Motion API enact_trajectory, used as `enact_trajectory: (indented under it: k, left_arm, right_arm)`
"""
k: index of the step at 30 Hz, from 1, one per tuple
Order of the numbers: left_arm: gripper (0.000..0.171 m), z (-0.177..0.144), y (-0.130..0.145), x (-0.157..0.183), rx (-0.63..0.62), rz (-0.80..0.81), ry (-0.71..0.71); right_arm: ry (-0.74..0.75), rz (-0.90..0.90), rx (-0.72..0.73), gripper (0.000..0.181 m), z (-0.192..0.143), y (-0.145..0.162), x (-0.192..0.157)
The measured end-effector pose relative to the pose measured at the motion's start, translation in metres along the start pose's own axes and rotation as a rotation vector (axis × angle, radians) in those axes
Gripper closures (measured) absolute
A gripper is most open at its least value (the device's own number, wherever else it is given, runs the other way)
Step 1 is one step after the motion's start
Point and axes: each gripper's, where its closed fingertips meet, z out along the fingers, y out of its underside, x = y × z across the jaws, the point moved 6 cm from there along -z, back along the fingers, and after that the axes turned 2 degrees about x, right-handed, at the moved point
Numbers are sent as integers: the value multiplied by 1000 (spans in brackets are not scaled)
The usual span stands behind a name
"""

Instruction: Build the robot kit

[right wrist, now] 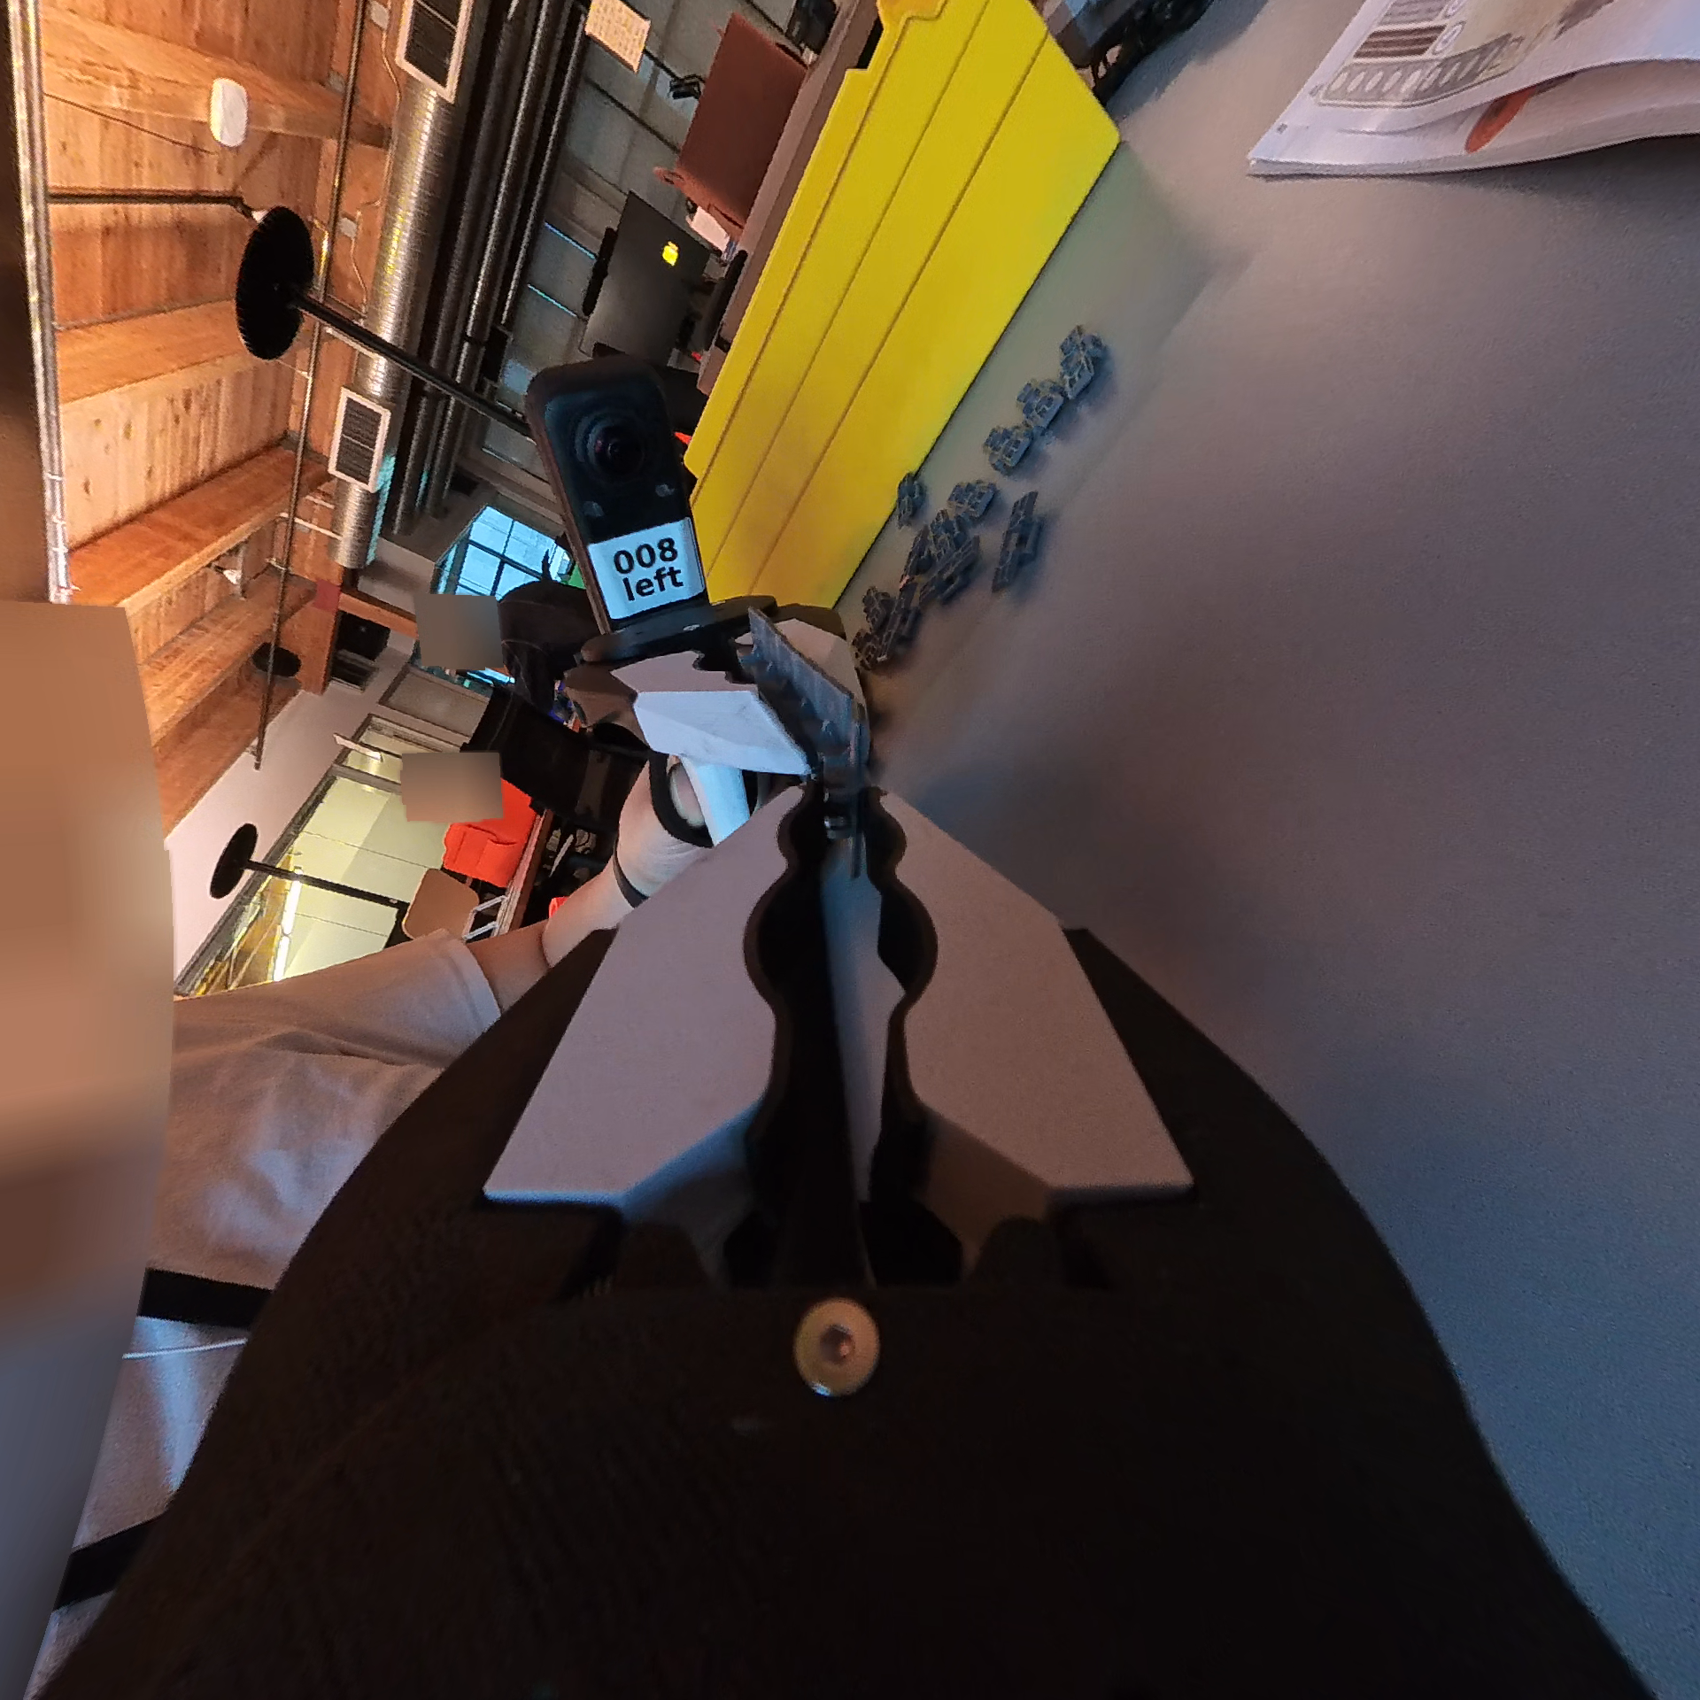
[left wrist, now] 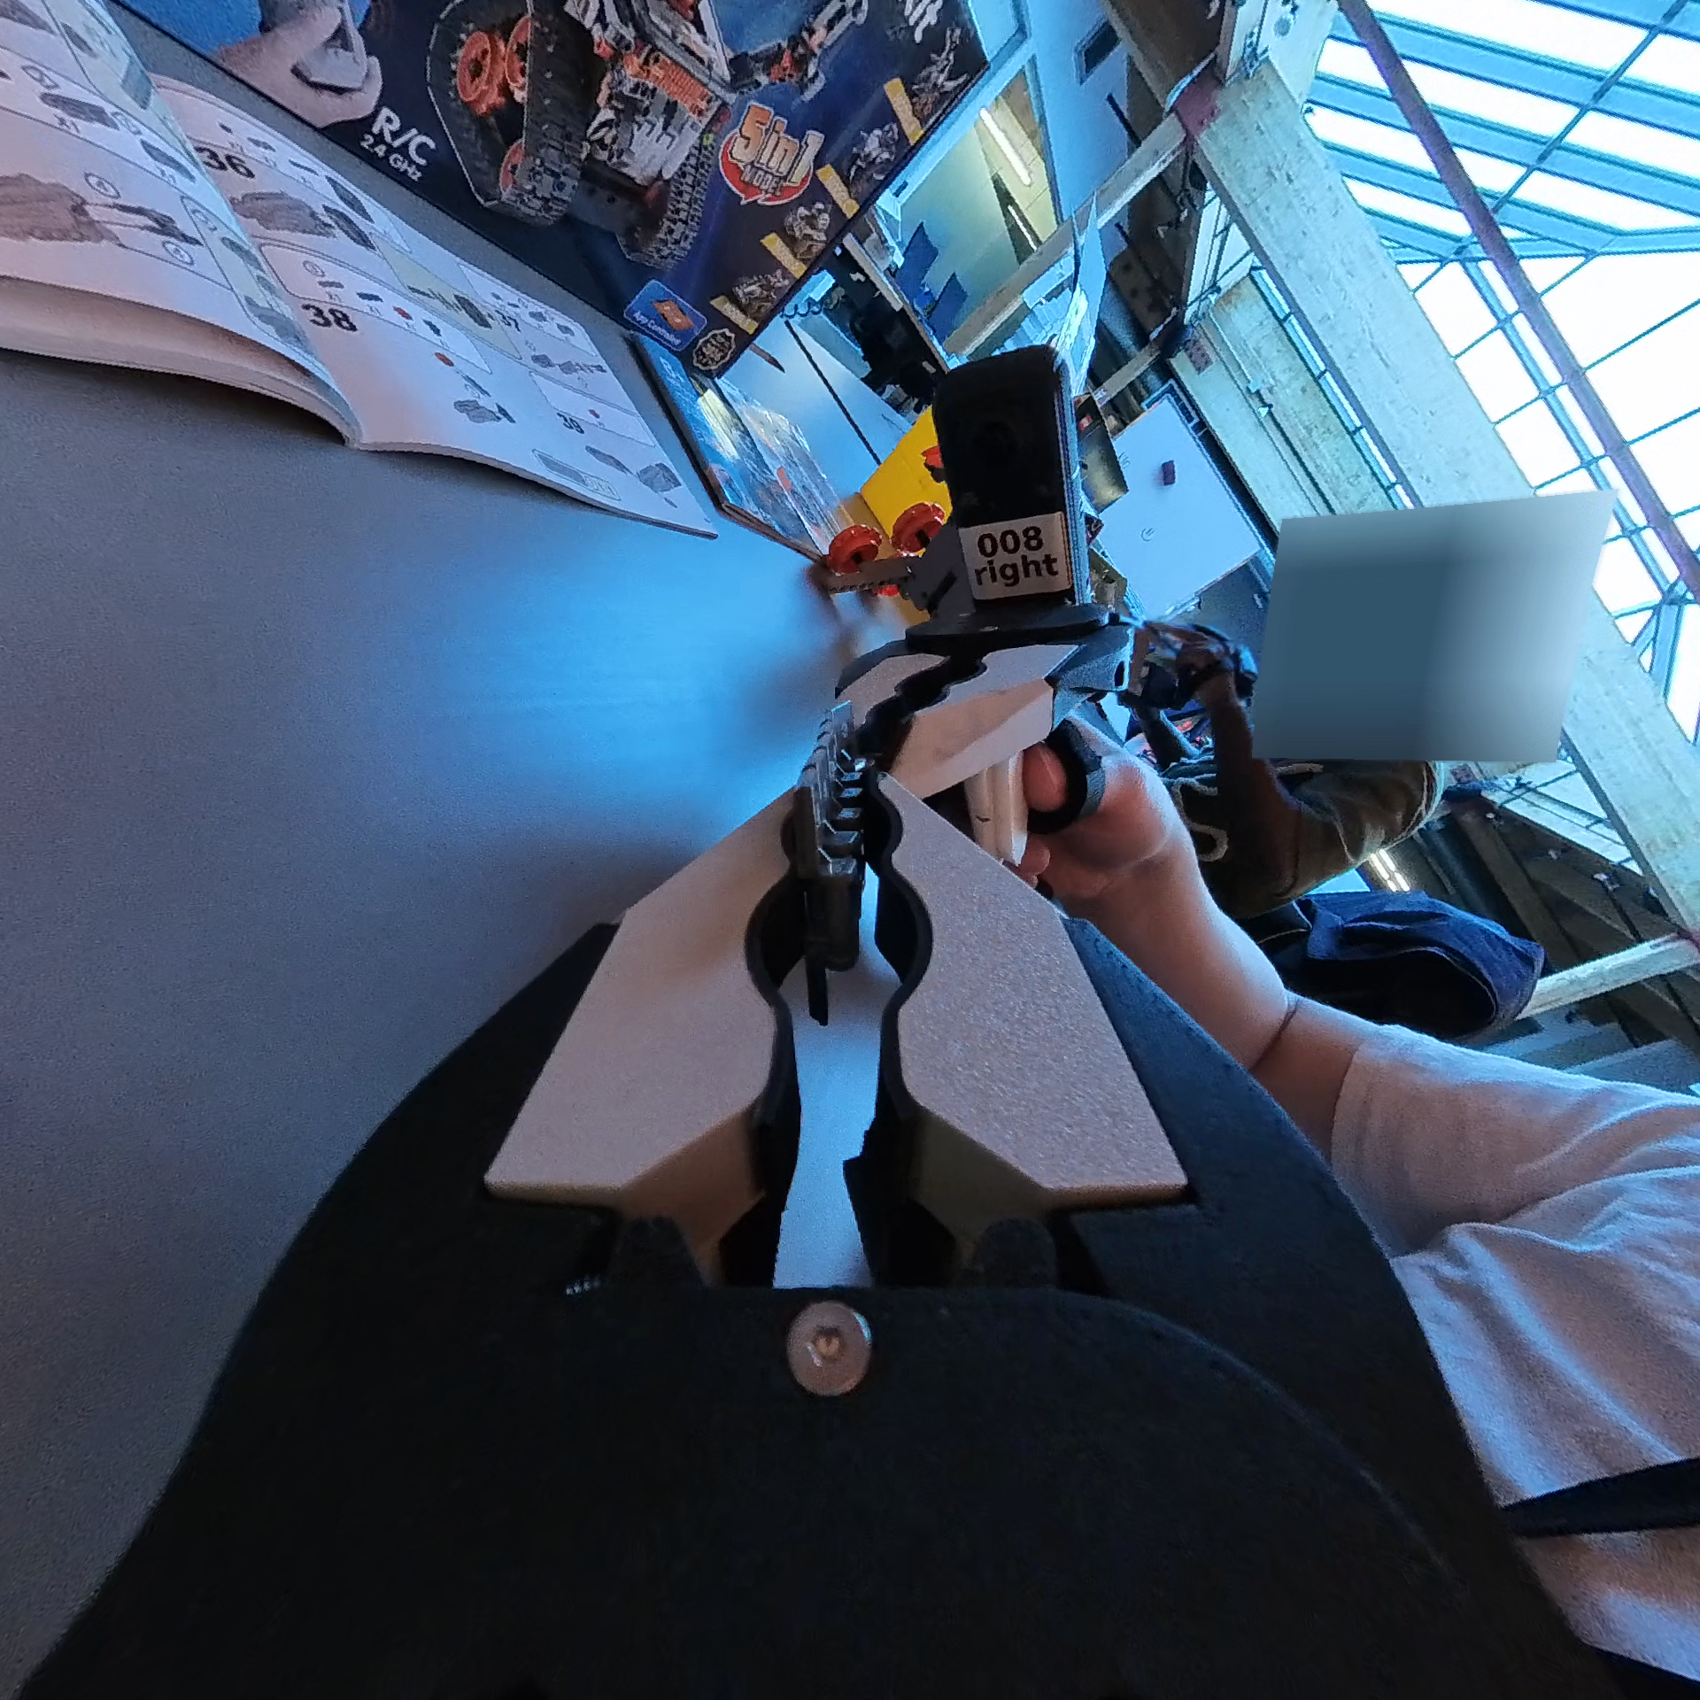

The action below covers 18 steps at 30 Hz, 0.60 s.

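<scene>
Grey tabletop (left wrist: 276, 736) runs under both my claws, in a hall with timber beams and a glazed roof overhead. An open instruction booklet (left wrist: 386, 350) lies at the far side of it, with a printed toy box (left wrist: 644, 138) standing just behind. A yellow tray (right wrist: 901, 276) rests on the table too, and a scatter of small dark links (right wrist: 966, 524) lies beside its edge. Two orange wheels (left wrist: 883, 538) sit near the box.

My left claw (left wrist: 842, 855) is clenched on a dark strip of track links (left wrist: 828, 828), which sticks out past its tips. My right claw (right wrist: 842, 828) meets that strip end on; its tips look pinched on the strip's end, though the join is small and partly hidden. My own hand (left wrist: 1095, 809) and white sleeve (left wrist: 1518, 1242) block the right side of the left wrist view.
</scene>
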Motion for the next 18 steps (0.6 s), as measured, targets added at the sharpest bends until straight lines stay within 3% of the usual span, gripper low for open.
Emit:
enact_trajectory:
  k: [6,11,18]
  left_arm:
    - [166,1,1,0,-8,-2,-7]
    - [165,0,2,-3,-3,-88,12]
    - [165,-2,1,-6,10,-179,52]
  right_arm:
    - [17,-26,-20,176,0,1,0]
    - [74,-123,-31,176,2,2,-1]
    - [62,-107,-16,176,4,2,0]
